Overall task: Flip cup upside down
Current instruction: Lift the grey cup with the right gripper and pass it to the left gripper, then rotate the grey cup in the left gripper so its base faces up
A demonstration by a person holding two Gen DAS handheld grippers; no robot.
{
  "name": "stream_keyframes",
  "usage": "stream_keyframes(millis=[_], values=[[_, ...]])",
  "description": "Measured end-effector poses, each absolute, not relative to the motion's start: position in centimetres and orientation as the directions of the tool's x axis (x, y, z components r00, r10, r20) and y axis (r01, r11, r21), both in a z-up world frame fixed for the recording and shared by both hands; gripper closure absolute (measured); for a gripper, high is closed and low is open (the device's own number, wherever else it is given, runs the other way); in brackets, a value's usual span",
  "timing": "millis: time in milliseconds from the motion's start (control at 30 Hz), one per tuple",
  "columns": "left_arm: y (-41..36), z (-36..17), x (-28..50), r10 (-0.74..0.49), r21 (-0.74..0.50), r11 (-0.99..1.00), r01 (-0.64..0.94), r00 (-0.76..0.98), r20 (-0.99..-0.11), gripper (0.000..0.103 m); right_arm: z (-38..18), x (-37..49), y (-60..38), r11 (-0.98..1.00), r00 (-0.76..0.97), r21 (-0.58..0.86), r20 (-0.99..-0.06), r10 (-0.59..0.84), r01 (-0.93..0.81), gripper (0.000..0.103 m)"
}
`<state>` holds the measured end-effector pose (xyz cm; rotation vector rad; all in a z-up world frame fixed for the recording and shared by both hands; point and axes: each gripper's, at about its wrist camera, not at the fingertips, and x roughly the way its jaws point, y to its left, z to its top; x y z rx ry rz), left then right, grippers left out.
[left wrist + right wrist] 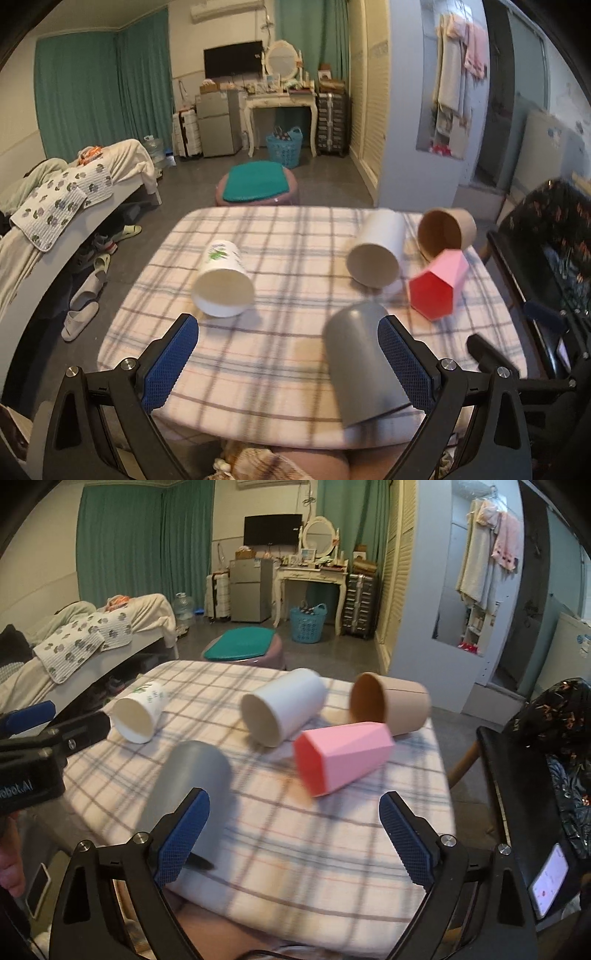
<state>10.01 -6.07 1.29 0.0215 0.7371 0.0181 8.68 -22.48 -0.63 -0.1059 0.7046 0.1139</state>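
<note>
The left claw (pixel 288 354) stands wide open above the near edge of the table (pixel 258 343), its blue pads spread with nothing between them; the grey cup (pixel 364 363) lies on its side just inside the right-hand pad, closed bottom pointing away and mouth toward the camera, close to the pad though contact cannot be confirmed. Lying down like this, the cup offers its round wall to a grasp across the body, which would suit a turn onto its rim. Further out on the checked cloth lie the printed white cup (pixel 223 282), the plain white cup (pixel 376 254), the brown cup (pixel 447 232) and the pink faceted cup (pixel 437 284), all tipped over, so any of them may be the one meant. The pink cup sits near the grey one's far end and could be knocked in a wide swing. From the right wrist, the right claw (pixel 293 836) is likewise spread open and empty over bare cloth, the grey cup (pixel 188 786) partly behind its left-hand pad and the pink faceted cup (pixel 343 758) ahead between the fingers. The plain white cup (pixel 282 710) and brown cup (pixel 389 705) crowd close behind the pink one; a phone (pixel 548 878) lies off the table at right.
</note>
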Motion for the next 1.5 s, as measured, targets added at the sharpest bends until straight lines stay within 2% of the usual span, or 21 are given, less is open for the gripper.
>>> stream_keyframes(millis=[300,467,667,733,800,1200,1500], values=[[-9.7,-1.0,13.2,-0.014,0.015,0.999,0.040,0.628,-0.778,0.002,-2.4,9.3,-27.8,0.998,0.753,0.048,-0.655,0.063,-0.042,0.009],[-10.2,-3.7,15.7,-0.063,-0.041,0.998,0.055,0.493,-0.868,0.004,-3.8,10.2,-28.6,0.996,0.732,0.076,-0.677,0.080,-0.038,0.009],[-10.6,-5.3,16.9,-0.074,-0.043,0.996,0.083,0.417,-0.906,0.006,-5.1,11.2,-28.6,0.995,0.713,0.095,-0.694,0.094,-0.039,0.009],[-10.5,-5.5,17.2,-0.084,-0.054,0.995,0.087,0.397,-0.914,0.018,-5.4,11.3,-28.7,0.994,0.711,0.100,-0.696,0.099,-0.040,0.009],[-10.6,-5.9,17.7,-0.121,-0.094,0.991,0.093,0.352,-0.928,0.023,-5.6,11.5,-28.6,0.994,0.708,0.102,-0.699,0.101,-0.041,0.009],[-9.9,-5.2,18.2,-0.195,-0.164,0.978,0.130,0.273,-0.942,0.026,-5.2,11.0,-28.1,0.992,0.714,0.115,-0.690,0.117,-0.051,0.009],[-8.9,-0.1,15.6,-0.137,-0.065,0.986,0.156,0.518,-0.844,0.028,-4.3,10.1,-27.5,0.992,0.733,0.109,-0.670,0.117,-0.059,0.009]])
